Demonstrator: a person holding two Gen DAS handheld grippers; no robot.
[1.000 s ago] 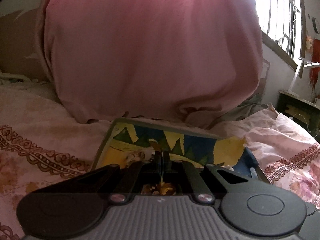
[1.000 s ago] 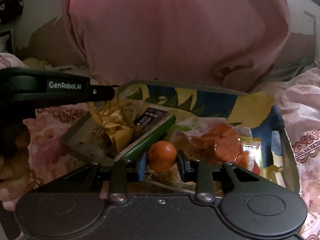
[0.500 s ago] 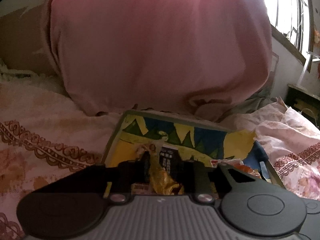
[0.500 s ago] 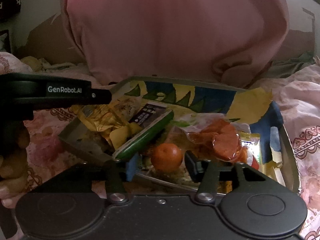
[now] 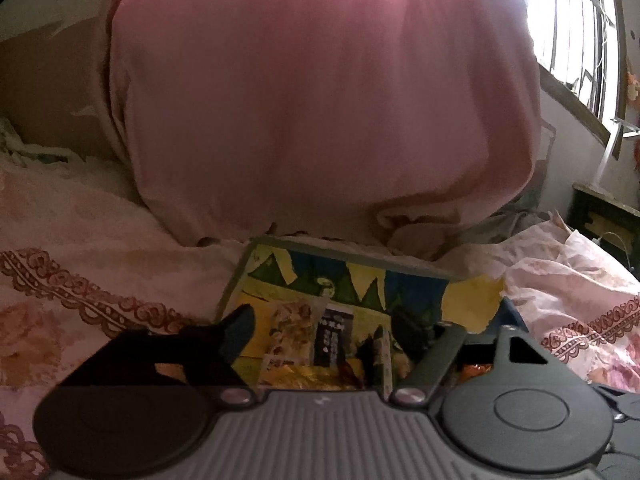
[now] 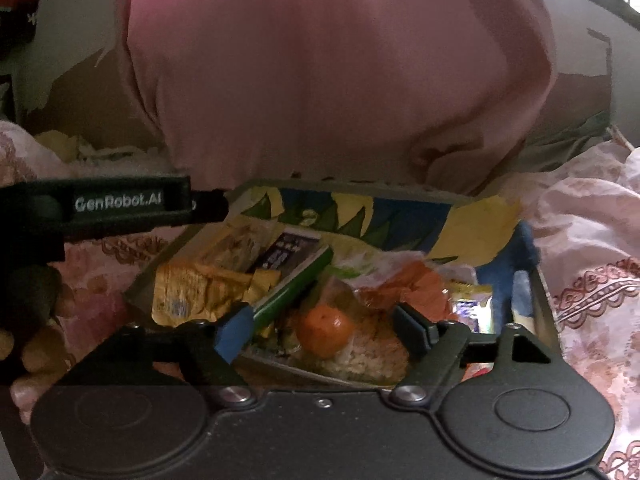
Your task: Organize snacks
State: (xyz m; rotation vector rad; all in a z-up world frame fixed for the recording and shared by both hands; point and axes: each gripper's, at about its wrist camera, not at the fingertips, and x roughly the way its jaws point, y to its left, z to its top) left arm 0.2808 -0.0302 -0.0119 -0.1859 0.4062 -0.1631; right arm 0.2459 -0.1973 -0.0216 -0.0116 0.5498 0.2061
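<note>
Both grippers, left gripper (image 5: 324, 328) and right gripper (image 6: 324, 328), are now standing wide and holding nothing; 1 second ago I was gripping. Freed, the orange (image 6: 325, 331) is sitting in the snack box (image 6: 538, 292) at 6 o'clock, the yellow packet (image 6: 200, 292) at 9.

The box (image 6: 532, 280) looks like cardboard, lined with matt printed paper that is torn at the edges. The yellow wrappers (image 6: 200, 288) are crinkled glossy foil; the clear bag (image 6: 404, 288) is shiny thin plastic. The orange (image 6: 324, 326) has a dull, finely pitted peel. The bed sheet (image 5: 80, 272) is soft printed cloth, the pink fabric (image 5: 320, 100) smooth and matt. The right gripper (image 6: 324, 326) is matt black plastic with shiny metal screws.
</note>
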